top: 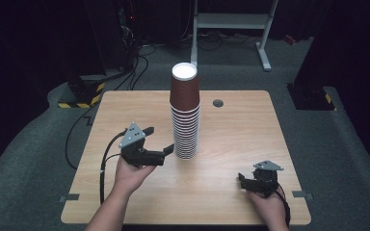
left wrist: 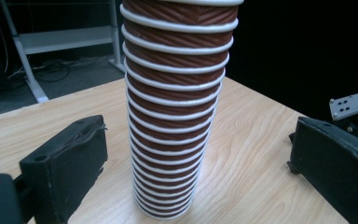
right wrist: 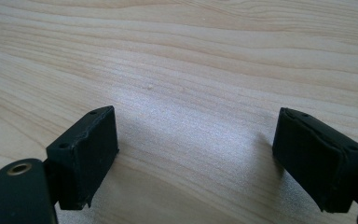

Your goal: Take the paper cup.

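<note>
My left tool (top: 160,139) is held just left of the stack of cups (top: 185,115), its jaws spread wide and gripping nothing. In the left gripper view the stack (left wrist: 175,112) stands between the two black jaws but touches neither; there is bare wood on both sides of its base. In the high view the nearer jaw tip sits close beside the lower rims of the stack.

The stack of cups is upright on the tabletop (top: 231,144), roughly at its middle and a little toward the far edge. The cups are brown and ribbed with white rolled rims, nested one in another, and the topmost cup rises well above the packed rims under it. I cannot count the cups reliably.

My right tool (top: 250,182) rests low, well apart from the stack, to its right and nearer my edge of the tabletop. Its jaws are also spread and hold nothing. In the right gripper view my right tool (right wrist: 196,158) looks down on plain wood grain (right wrist: 177,56) between its jaws.

A small round grey grommet (top: 218,103) is set in the tabletop just right of the stack and behind it. A white metal frame (top: 231,21) stands on the floor well beyond the stack.
</note>
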Available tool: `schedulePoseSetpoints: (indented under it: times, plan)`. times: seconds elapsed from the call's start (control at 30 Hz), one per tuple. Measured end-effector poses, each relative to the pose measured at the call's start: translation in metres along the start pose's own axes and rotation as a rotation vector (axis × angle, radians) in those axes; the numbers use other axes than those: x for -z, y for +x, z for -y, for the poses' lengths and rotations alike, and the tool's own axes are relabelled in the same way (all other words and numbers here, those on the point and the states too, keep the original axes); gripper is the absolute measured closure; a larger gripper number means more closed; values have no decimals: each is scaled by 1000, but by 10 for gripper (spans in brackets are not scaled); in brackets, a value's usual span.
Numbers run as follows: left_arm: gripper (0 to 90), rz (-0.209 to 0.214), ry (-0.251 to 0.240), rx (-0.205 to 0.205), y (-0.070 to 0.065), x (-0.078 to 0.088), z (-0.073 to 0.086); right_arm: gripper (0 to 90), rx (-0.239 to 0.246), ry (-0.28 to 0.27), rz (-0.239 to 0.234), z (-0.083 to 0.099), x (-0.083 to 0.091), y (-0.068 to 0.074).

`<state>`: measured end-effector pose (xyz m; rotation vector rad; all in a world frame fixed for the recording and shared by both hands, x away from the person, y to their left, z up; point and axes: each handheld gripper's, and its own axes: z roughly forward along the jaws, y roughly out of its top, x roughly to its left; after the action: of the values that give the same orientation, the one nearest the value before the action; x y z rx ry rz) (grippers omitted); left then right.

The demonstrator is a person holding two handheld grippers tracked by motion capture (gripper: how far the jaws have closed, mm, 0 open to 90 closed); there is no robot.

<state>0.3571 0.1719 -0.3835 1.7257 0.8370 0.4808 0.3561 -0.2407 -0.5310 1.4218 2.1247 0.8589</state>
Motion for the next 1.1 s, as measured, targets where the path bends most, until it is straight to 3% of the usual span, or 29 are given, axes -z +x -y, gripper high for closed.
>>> schedulePoseSetpoints:
  times: [0.17,0.73,1.1]
  plan:
    - [42,-4,-12,-7,1,0,-7,137,1,0,0,0,0,0]
    - [45,11,-74,-57,0,-10,-60,137,1,0,0,0,0,0]
    - [48,24,-82,-69,0,-20,-83,137,1,1,0,0,0,0]
